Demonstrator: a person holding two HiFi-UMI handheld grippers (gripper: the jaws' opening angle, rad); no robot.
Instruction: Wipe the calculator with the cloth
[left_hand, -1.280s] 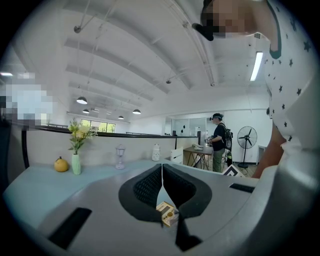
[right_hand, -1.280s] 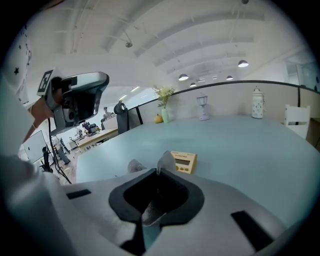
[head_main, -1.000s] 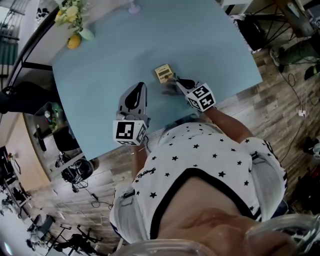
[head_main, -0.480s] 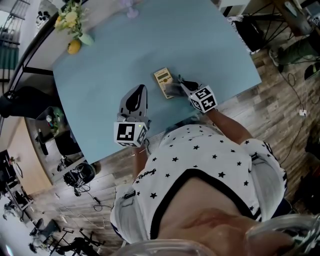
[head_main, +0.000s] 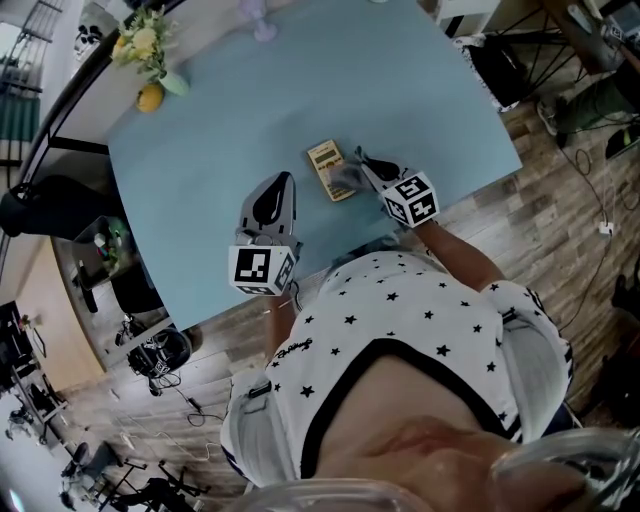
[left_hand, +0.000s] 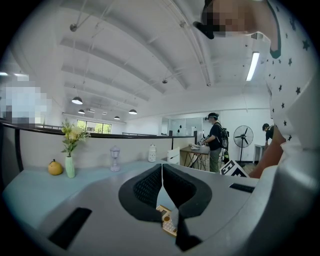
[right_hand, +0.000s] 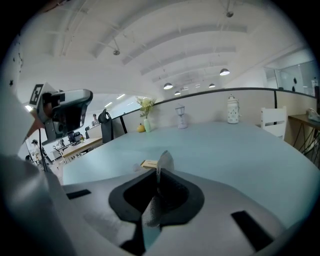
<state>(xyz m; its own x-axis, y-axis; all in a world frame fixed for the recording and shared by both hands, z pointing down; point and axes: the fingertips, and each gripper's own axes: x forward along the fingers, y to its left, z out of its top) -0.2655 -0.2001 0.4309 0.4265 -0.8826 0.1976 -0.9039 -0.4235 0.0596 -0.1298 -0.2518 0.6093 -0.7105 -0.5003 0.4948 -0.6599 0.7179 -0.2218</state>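
at the near side of the pale blue table (head_main: 200, 140), the left claw (head_main: 281, 184) is pressed together and empty, near the work. the right claw (head_main: 362, 162) pinches the grey cloth (head_main: 349, 180), which lies on the near end of the tan calculator (head_main: 324, 160). wiping looks under way, and the far end seems left to cover. beyond, by the far edge, stands a vase of flowers (head_main: 140, 42).

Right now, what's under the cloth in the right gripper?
The calculator lies under the cloth, on the blue table. Its display end shows; the corner nearest the right gripper is covered.
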